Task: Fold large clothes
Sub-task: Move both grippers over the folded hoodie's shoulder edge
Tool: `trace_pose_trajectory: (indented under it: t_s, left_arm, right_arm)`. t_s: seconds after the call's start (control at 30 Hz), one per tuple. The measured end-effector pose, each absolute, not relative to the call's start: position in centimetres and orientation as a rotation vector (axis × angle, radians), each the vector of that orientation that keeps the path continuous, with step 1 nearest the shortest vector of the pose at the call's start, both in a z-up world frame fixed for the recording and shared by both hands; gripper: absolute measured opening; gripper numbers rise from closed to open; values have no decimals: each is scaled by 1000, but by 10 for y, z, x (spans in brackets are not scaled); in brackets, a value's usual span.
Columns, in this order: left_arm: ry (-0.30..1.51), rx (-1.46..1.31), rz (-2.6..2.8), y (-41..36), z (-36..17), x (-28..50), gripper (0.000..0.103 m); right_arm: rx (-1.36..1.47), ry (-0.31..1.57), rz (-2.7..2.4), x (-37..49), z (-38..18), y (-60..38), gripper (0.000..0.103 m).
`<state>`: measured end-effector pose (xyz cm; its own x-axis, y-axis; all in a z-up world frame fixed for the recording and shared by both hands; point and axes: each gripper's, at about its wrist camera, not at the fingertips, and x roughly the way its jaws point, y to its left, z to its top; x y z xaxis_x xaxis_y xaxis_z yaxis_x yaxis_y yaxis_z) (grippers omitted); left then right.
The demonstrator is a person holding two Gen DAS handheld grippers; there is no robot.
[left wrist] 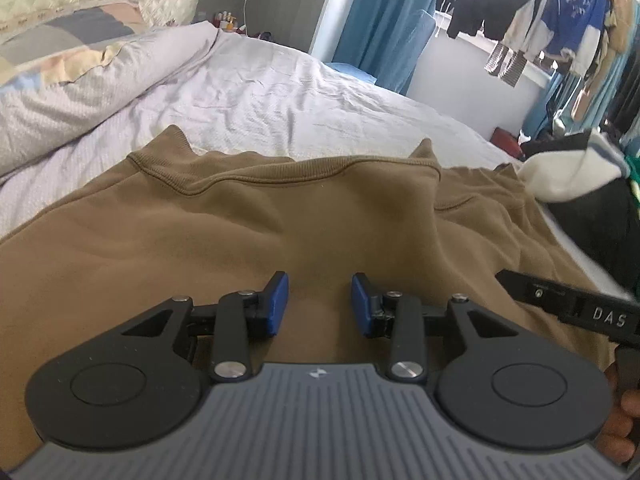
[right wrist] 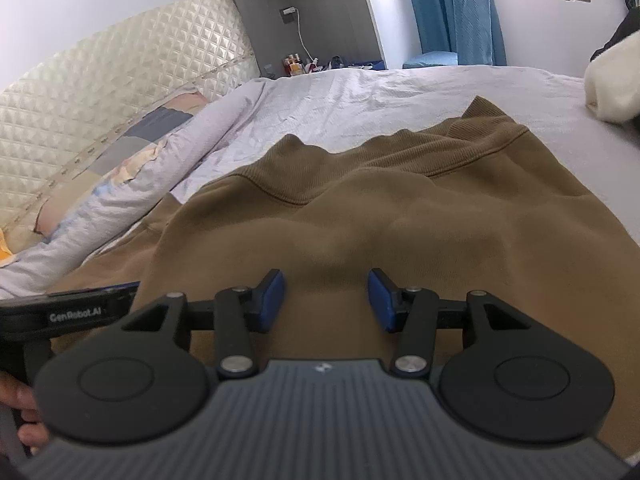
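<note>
A large brown sweatshirt (left wrist: 248, 224) lies on the bed, its ribbed hem at the far side; it also shows in the right wrist view (right wrist: 420, 220). My left gripper (left wrist: 320, 304) is open and empty just above the brown cloth. My right gripper (right wrist: 326, 300) is open and empty above the same cloth. The right gripper's body shows at the right edge of the left wrist view (left wrist: 576, 308), and the left gripper's body shows at the left edge of the right wrist view (right wrist: 72, 312).
The bed has a pale crumpled sheet (left wrist: 280, 88) and a rolled duvet (left wrist: 80, 92) on the left. A white and dark garment (left wrist: 572, 176) lies at the right. Clothes hang on a rack (left wrist: 540, 20) by blue curtains. A quilted headboard (right wrist: 100, 92) stands at the left.
</note>
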<state>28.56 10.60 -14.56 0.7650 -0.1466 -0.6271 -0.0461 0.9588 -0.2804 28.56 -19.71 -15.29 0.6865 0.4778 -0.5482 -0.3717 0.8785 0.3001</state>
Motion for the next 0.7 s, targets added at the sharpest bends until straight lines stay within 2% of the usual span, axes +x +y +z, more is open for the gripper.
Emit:
trace_pose_trajectory:
  t_s: [0.27,0.5,0.7]
  left_arm:
    - [617,-326,-30,110,-122,229,44]
    - [604,-398,33,114,-119,165,47]
    - [599,-445,68,109,-121,133,66]
  right_arm:
    - [208,645,454,270,-145,-204,50]
    - [234,622,404,224,-128,-224,51]
    - [428,681,353,193,-132,-258,52]
